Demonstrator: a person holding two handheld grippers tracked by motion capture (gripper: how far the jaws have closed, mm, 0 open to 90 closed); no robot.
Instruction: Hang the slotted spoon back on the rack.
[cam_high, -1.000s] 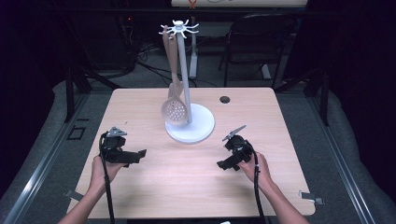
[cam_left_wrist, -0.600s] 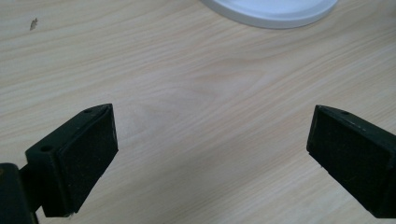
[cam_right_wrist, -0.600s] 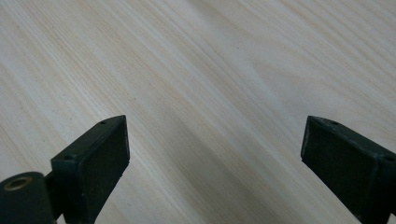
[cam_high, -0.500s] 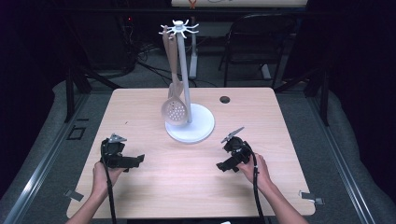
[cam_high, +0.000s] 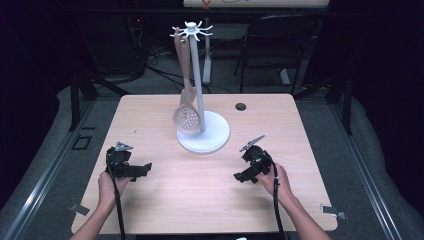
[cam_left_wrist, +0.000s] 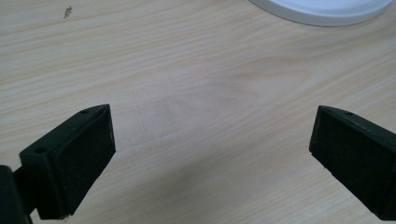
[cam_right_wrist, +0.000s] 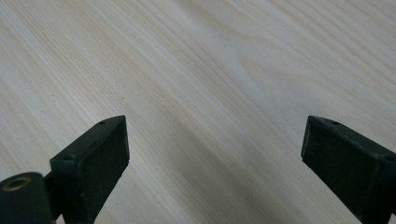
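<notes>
Left gripper (cam_high: 142, 169): held in the person's left hand (cam_high: 109, 184) at the near left of the table (cam_high: 150, 112); jaws spread wide with bare wood between them, gripping nothing. In the left gripper view (cam_left_wrist: 212, 154) the two black pads stand far apart over the tabletop.

Right gripper (cam_high: 241, 176): held in the person's right hand (cam_high: 276, 181) at the near right of the table; jaws likewise wide apart and empty. In the right gripper view (cam_right_wrist: 215, 154) light wood grain lies between the pads.

Utensil stand (cam_high: 199, 90): white post on a round white base (cam_high: 212, 140), standing upright at the middle of the table, slightly toward the far side, between the two grippers and well apart from both. The edge of the base shows at the top of the left gripper view (cam_left_wrist: 322, 10).

Slotted spoon (cam_high: 187, 117): pale brown, hanging from the hooked crown of the stand, its perforated bowl down, just above the base and left of the post.

Dark round spot (cam_high: 241, 106): on the far right part of the tabletop, right of the stand.

Chair (cam_high: 280, 45): dark, on the floor beyond the far edge of the table.
</notes>
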